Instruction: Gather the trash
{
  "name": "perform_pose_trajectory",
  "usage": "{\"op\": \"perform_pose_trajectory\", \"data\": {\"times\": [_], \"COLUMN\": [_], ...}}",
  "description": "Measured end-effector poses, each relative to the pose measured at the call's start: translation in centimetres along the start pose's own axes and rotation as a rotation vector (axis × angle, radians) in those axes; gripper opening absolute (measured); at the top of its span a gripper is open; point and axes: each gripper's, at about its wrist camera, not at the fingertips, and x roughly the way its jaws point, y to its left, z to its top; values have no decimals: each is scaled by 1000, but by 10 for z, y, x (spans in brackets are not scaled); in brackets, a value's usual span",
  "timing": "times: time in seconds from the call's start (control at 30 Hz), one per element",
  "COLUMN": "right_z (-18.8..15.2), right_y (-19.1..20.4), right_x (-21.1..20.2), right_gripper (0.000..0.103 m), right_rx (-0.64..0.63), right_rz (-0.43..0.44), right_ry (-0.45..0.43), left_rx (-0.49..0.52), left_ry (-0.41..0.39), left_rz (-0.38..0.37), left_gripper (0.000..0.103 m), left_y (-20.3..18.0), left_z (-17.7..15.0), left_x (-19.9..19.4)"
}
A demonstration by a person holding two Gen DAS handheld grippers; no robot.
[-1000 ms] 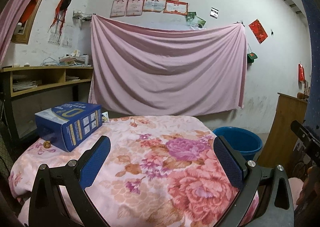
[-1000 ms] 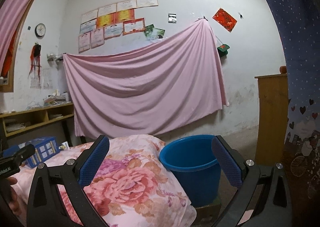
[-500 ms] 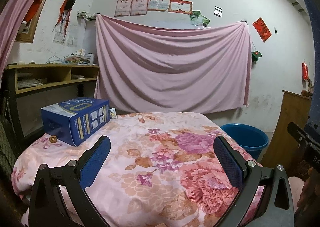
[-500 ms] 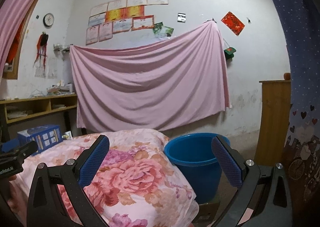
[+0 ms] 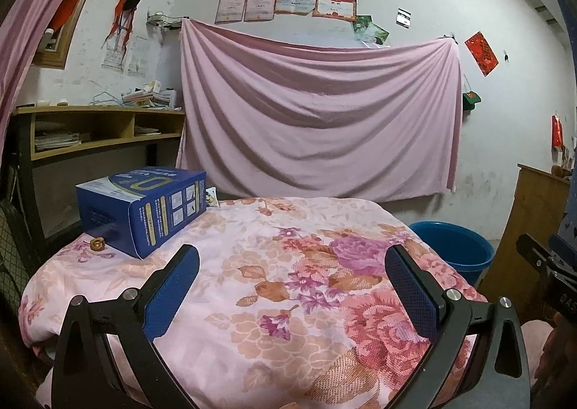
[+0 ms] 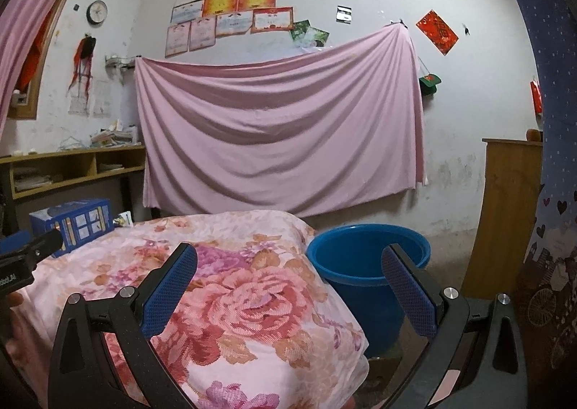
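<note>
While both jaws stand spread and empty, the left gripper hangs over the floral cloth, and the right gripper hangs by its edge above the blue bucket. Far left on the cloth sits a blue box bearing a large gold "D"; its smaller print is unreadable. A small brown scrap lies just beside the box, and a little packet sits behind it.

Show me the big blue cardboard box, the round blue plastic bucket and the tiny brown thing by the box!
Big blue cardboard box [image 5: 158, 218], left wrist view, printed side panel.
Round blue plastic bucket [image 6: 355, 286], right wrist view, outer wall.
Tiny brown thing [image 5: 97, 244], left wrist view, its middle.
</note>
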Motion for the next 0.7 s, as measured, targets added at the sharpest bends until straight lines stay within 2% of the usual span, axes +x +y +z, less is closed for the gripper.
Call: {"op": "perform_pose_trajectory", "data": {"times": [0.7], "right_z": [-1], "right_y": [2], "right_x": [1], "right_gripper": [103], "right_rx": [0], "right_rz": [-2], "right_ry": [14], "left_rx": [7], "left_ry": [-3], "left_rz": [5], "left_gripper": [101], "left_y": [-2], "left_z": [-1], "left_x": [1]}}
